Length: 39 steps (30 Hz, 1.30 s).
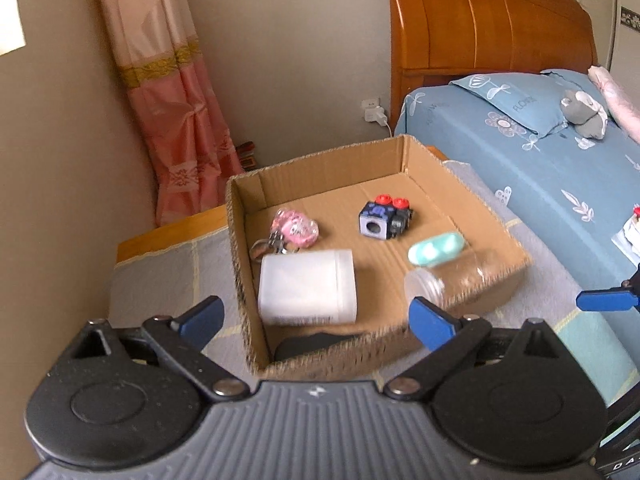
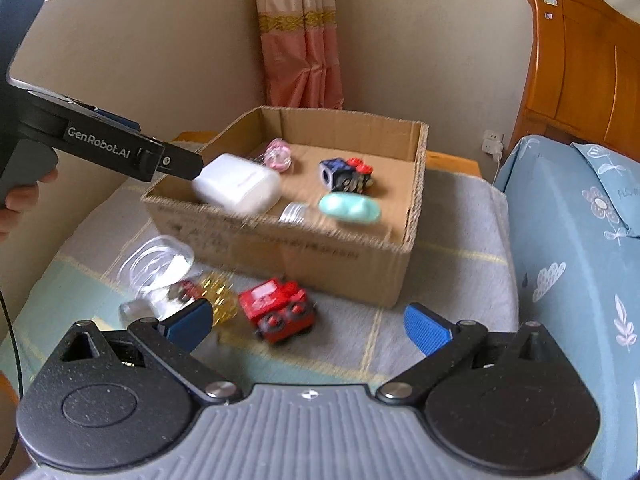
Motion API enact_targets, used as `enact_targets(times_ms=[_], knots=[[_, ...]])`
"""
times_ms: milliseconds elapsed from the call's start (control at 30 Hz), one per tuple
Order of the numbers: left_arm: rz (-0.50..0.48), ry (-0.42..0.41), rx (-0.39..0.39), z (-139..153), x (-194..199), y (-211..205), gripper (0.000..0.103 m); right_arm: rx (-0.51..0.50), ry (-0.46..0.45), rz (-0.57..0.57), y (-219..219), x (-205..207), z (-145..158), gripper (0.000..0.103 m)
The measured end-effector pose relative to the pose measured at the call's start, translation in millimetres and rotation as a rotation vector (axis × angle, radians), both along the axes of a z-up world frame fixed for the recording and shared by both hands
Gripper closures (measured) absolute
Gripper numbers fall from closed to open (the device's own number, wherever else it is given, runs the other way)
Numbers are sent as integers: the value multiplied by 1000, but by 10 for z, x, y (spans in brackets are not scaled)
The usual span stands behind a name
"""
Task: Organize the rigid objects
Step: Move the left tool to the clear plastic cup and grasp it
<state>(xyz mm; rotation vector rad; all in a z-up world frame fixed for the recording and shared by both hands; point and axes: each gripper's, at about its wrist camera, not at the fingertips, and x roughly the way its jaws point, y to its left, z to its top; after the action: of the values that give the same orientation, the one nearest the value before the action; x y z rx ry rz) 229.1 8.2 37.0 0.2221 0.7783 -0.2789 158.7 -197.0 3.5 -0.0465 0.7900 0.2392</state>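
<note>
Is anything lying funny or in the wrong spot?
Yes. The white jar lies tipped on its side inside the cardboard box, not standing up. Outside the box, the red toy truck and some clear plastic pieces sit loose on the blanket.

A brown cardboard box (image 1: 460,184) sits open in the middle of the frame. Inside it, a white plastic jar (image 1: 307,287) is tipped on its side at the lower left. A pink keychain toy (image 1: 294,230) lies above it. A blue block toy with red knobs (image 1: 385,219) sits in the middle. A mint green case (image 1: 435,249) and a clear jar (image 1: 444,282) lie at the right. In the right wrist view, a red toy truck (image 2: 278,309), a gold toy (image 2: 219,294) and a clear plastic cup (image 2: 158,266) lie below the box.
</note>
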Motion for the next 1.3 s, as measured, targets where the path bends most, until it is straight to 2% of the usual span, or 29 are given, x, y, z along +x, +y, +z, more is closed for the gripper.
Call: enact_targets(times_ms=[300, 467, 567, 633, 1000, 1133, 1300], knots=[[100, -13, -25, -145, -482, 224, 4, 5, 16, 13, 281, -366, -236, 0], [140, -13, -38, -215, -653, 320, 4, -42, 36, 20, 467, -471, -411, 0], [146, -8, -59, -247, -697, 363, 4, -105, 49, 5, 516, -498, -515, 0], [149, -5, -58, -277, -726, 387, 4, -130, 48, -14, 498, -509, -542, 0], [170, 20, -65, -414, -757, 558, 4, -111, 60, -177, 52, -498, -544, 0], [185, 24, -80, -418, -750, 648, 4, -99, 67, -96, 187, -588, -550, 0], [186, 34, -85, -453, -760, 691, 4, -176, 52, 3, 638, -563, -671, 0]])
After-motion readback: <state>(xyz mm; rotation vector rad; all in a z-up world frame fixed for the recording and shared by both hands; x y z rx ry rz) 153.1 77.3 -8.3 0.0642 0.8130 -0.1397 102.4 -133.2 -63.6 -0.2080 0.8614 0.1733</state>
